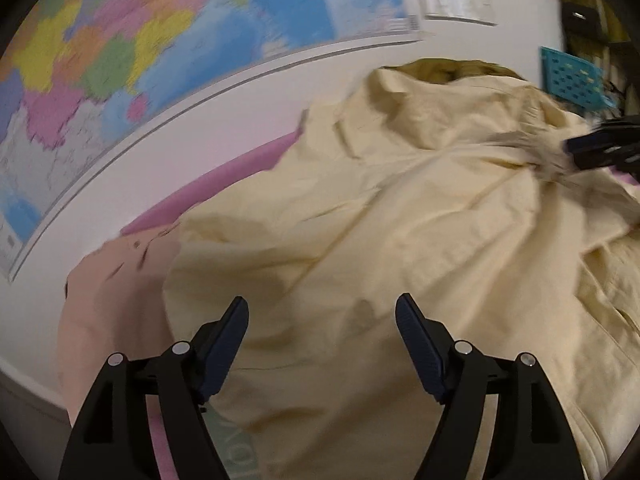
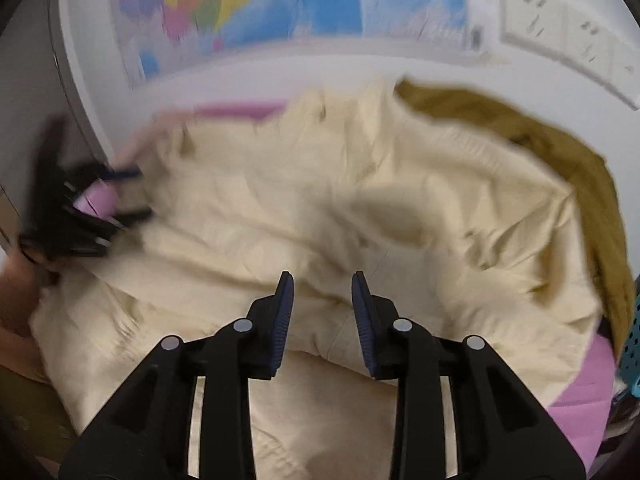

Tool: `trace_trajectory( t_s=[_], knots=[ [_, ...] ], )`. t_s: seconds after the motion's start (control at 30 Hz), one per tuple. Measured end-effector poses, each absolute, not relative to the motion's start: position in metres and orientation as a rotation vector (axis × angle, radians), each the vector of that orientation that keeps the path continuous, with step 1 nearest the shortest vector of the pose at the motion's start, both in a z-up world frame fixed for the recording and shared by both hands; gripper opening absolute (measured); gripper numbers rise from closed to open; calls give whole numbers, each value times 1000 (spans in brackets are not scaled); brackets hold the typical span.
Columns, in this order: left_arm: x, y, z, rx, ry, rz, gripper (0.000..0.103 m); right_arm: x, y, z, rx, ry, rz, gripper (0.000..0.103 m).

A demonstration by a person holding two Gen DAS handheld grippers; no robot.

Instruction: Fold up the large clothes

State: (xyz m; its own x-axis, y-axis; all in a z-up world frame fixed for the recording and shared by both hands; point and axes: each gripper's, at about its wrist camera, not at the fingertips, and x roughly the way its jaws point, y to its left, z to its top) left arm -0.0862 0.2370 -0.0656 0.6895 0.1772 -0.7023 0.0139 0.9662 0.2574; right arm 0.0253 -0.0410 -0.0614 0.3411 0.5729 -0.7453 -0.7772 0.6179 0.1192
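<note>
A large cream-yellow garment (image 1: 400,220) lies crumpled over a pink surface; it also fills the right wrist view (image 2: 320,200). My left gripper (image 1: 322,312) is open and empty, just above the garment's near edge. It also shows blurred at the left of the right wrist view (image 2: 128,192). My right gripper (image 2: 322,284) is open with a moderate gap, over a fold of the garment, holding nothing. In the left wrist view it appears at the right edge (image 1: 580,152), against bunched cloth.
A peach-pink cloth (image 1: 116,280) lies left of the garment. An olive-brown garment (image 2: 540,152) lies behind it. A teal perforated basket (image 1: 572,80) stands at the right. A coloured map (image 1: 120,60) and wall sockets (image 2: 560,32) are on the white wall.
</note>
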Motion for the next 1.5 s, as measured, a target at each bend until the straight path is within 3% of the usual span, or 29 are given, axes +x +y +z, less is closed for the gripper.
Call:
trace_trajectory(
  t_s=[0.13,0.23,0.3,0.4,0.63,0.8,0.97,1.2,1.5],
  knots=[
    [-76,227,-86,305,870,105,74,51,-40,-91,-268,944,843,31],
    [-76,233,-84,286,871,159,74,46,-59,-73,-184,915,855,36],
    [-86,241,-71,237,831,155,74,33,-78,-56,-135,874,893,44],
    [-108,245,-55,212,779,137,75,5,-94,-46,-150,859,948,44],
    [-135,244,-56,149,781,120,76,-3,-90,-83,-177,998,879,52],
    [-184,260,-42,30,703,100,87,-11,-125,-53,-26,892,907,61],
    [-229,277,-46,-91,711,78,90,-38,-181,-39,98,833,874,67],
    [-262,282,-83,-274,803,7,90,-60,-261,-67,229,883,717,83],
    [-267,266,-101,-375,850,-131,96,-73,-275,-107,333,951,779,87]
  ],
)
